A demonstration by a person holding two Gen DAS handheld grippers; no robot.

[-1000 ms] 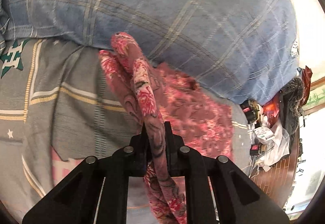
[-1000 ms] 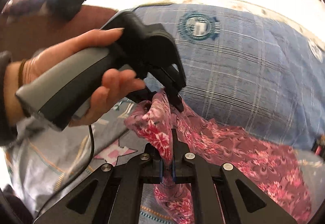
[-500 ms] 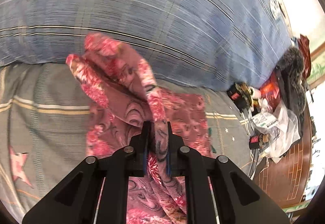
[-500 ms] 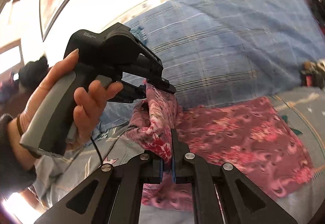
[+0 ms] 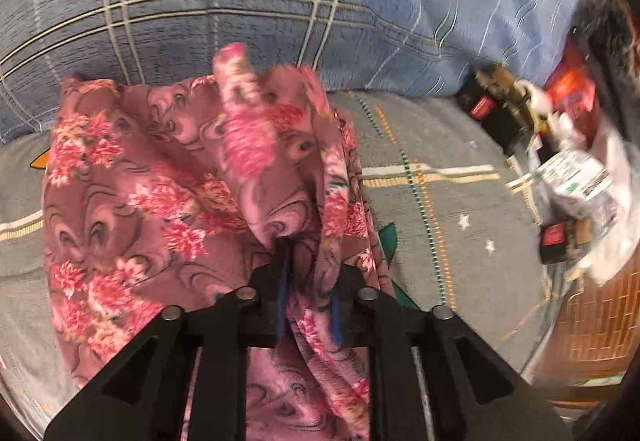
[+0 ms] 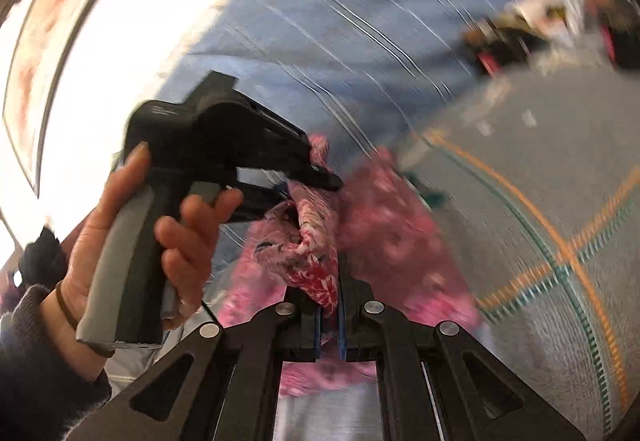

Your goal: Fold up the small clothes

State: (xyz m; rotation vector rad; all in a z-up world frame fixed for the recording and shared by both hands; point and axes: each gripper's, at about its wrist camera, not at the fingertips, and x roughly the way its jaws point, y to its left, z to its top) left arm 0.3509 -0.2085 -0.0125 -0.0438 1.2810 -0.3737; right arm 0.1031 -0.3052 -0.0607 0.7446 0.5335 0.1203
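A: While the pink floral garment [image 5: 168, 201] is being carried over the bed [image 5: 448, 209], where is it lying from the jaws?

B: In the left wrist view it is being draped from the left gripper [image 5: 308, 293] upward toward twelve o'clock and spread out toward nine o'clock. A gathered edge is being kept between the jaws, which have just been opening a little; whether the pads are pressing on it cannot be told.

A: And the right gripper [image 6: 329, 305]?

B: Its jaws are being held narrow on a bunched corner of the same cloth. The left gripper, held in a hand [image 6: 132, 241], is being seen at ten o'clock, just beside. The folded edge is being run between the two; both are judged equally near for laying it down.
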